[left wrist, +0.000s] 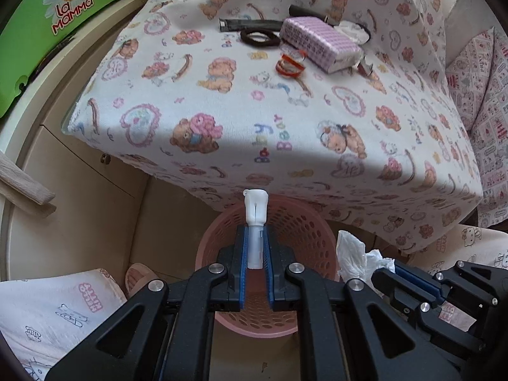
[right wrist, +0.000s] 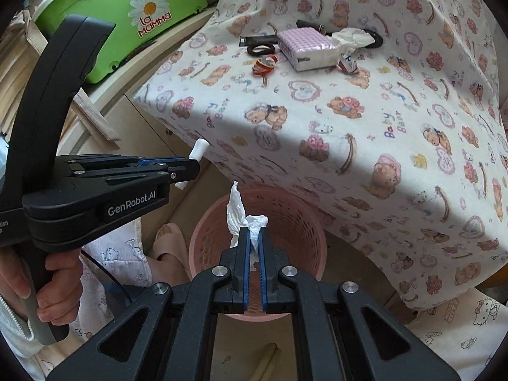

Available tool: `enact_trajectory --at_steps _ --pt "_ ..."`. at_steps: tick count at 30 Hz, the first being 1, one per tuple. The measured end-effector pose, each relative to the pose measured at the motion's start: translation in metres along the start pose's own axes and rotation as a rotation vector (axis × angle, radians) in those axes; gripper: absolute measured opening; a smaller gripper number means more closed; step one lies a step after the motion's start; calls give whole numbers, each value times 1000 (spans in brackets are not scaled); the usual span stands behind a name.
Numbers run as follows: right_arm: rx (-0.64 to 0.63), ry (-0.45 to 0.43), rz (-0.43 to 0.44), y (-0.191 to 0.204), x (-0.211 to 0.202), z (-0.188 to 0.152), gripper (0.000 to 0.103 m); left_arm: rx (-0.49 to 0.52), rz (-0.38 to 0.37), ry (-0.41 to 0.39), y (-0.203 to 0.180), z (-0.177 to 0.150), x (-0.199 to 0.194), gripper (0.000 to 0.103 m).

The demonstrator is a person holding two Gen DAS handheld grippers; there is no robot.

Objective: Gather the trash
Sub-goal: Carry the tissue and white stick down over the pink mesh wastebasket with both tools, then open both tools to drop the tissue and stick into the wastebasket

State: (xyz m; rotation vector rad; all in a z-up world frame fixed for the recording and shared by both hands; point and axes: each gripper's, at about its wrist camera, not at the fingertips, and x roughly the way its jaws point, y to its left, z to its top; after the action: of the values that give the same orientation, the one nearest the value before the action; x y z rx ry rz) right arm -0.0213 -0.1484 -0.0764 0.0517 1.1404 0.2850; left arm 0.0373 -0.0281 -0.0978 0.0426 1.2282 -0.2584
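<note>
pink basket (left wrist: 304, 222) under left gripper's (left wrist: 255, 238) white tube (left wrist: 255, 209)

Basket (left wrist: 285, 222): on the floor, tucked partly under the front edge of the cloth-covered table (left wrist: 222, 120).
Left gripper (left wrist: 256, 244): above the basket, a small tube (left wrist: 256, 216) between its fingers.
Right gripper (right wrist: 253, 244): beside it to the right, over the same basket, with a crumpled tissue (right wrist: 238, 212).
Tabletop, far side: a tissue pack (left wrist: 320, 43), a hair tie (left wrist: 258, 37) left of it, a wrapper (left wrist: 290, 63) in front.
Bin (right wrist: 127, 16): behind the table, left.
</note>
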Motion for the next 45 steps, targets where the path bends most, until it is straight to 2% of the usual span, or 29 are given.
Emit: enact_trajectory --at_steps 7,10,15,18,21,27,30,31,35,38,39,40,45 --pt "5 59 -56 0 39 -8 6 -39 -9 128 8 -10 48 8" --pt "28 91 -74 -4 61 -9 6 -43 27 169 14 -13 70 8" --pt "45 124 -104 -12 86 -13 6 -82 21 268 23 -21 107 8" --pt "46 158 -118 -15 100 -18 6 -71 35 343 22 -29 126 9" --pt "51 193 -132 -15 112 -24 6 -57 58 376 20 -34 139 8" --pt "90 257 -139 -24 133 -32 6 -62 70 406 25 -39 153 9" --pt "105 268 -137 -29 138 -35 12 -87 73 406 32 -40 154 10" --pt "112 271 -137 -30 139 -36 16 -91 73 403 34 -40 153 13" --pt "120 262 -140 -35 138 -36 24 -92 82 383 36 -37 147 25" --pt "126 256 -141 -37 135 -35 39 -84 95 371 35 -35 142 32" --pt "130 249 -143 -38 134 -35 45 -76 107 365 34 -34 140 41" --pt "132 242 -149 -38 132 -35 46 -68 125 360 33 -33 137 53" --pt "138 211 -153 -38 115 -30 46 -56 156 273 28 -24 111 55"
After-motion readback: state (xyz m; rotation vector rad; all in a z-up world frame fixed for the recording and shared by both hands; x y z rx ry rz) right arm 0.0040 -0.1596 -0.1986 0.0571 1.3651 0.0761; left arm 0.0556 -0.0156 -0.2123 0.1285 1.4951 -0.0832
